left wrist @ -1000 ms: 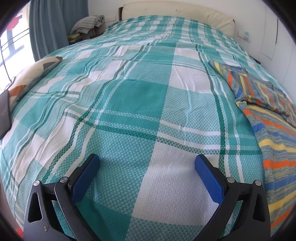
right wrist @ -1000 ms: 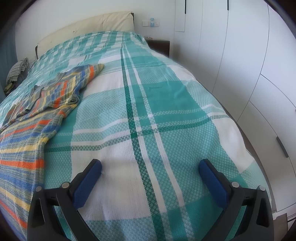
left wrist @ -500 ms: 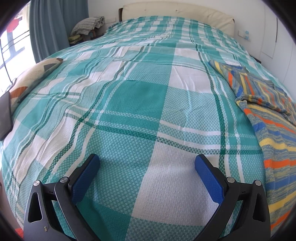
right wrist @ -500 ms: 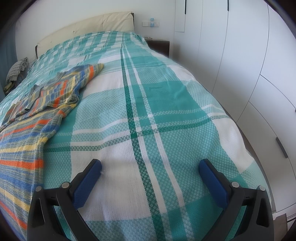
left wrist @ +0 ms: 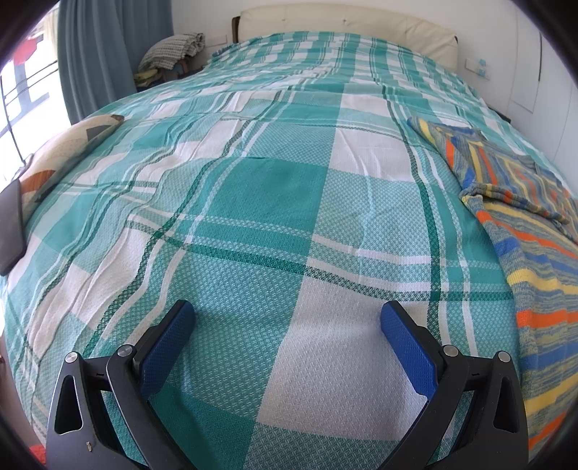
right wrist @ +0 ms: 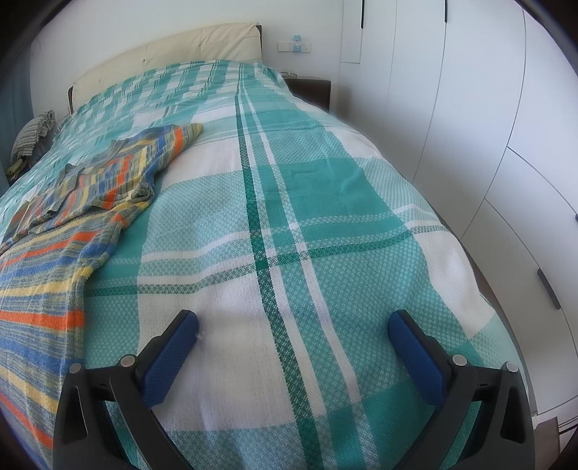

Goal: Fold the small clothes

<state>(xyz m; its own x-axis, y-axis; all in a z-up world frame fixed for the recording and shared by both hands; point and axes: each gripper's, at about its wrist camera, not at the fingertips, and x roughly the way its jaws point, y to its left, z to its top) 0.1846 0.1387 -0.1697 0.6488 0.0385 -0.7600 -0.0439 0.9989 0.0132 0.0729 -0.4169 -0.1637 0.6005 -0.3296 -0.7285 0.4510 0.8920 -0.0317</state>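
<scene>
Left gripper point(left wrist: 287, 318) nearest, fingers spread wide and empty, hovering over bare bedspread point(left wrist: 267, 188). Right gripper point(right wrist: 292, 321) likewise released, nothing between its fingers. Probably both poised apart because the garment lies between them, so each can take one side. One striped knit top point(left wrist: 534, 253), at 3 o'clock in the left view, 9 o'clock in the right view point(right wrist: 47, 260). It lies spread on the bed, one sleeve already flopped over the body, no fold started by my read. Further out: one patterned pillow point(left wrist: 61, 152) at 10 o'clock, one bundle of folded cloth point(left wrist: 173, 50) at 11, one headboard point(left wrist: 346, 18) at 12, left view. Count: two grippers, one garment.
</scene>
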